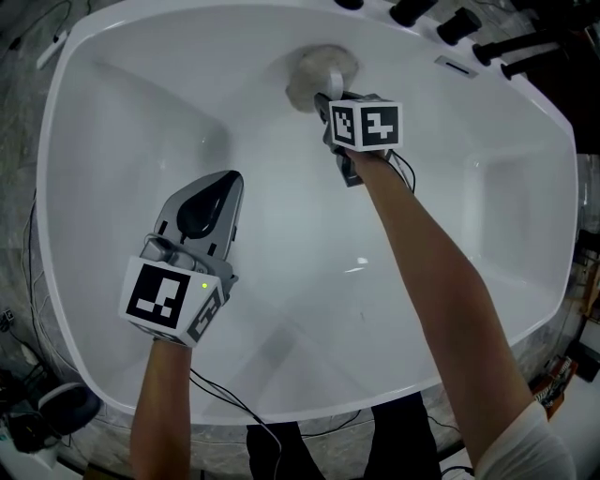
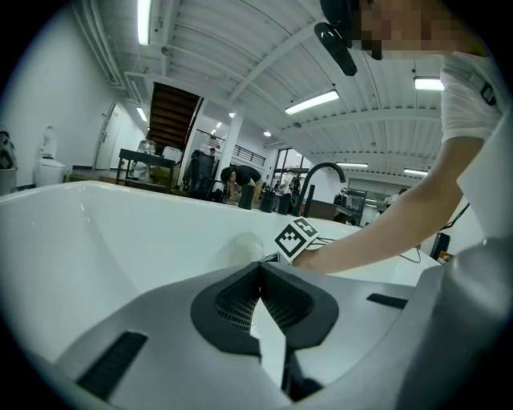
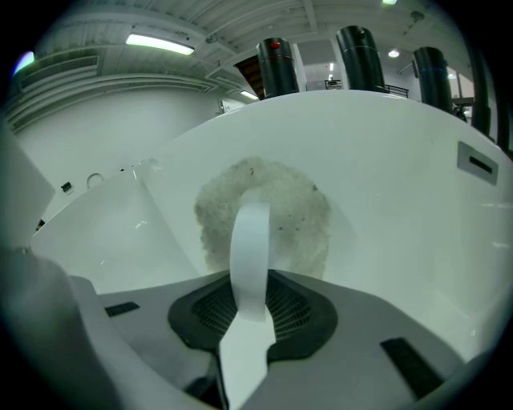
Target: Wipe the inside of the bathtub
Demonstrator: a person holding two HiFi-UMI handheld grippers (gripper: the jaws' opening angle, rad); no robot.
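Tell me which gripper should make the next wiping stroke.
Right. The right gripper is shut on the white strap of the pad, which rests against the bathtub wall. The left gripper is shut on nothing, away from it.

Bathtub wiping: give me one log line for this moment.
pad: against bathtub end wall | right gripper: shut on pad's strap | left gripper: shut, empty, over bathtub

One white bathtub (image 1: 487, 244). One scrub pad (image 1: 314, 70), with one white strap (image 3: 250, 256). Two grippers: left gripper (image 1: 232, 178), right gripper (image 1: 325, 96). Two marker cubes: left cube (image 1: 173, 298), right cube (image 1: 366, 124). Five dark fittings (image 1: 459, 25) on the far rim. One slot plate (image 1: 457, 66) in the tub wall. Two bare forearms (image 1: 431, 262) over the basin.
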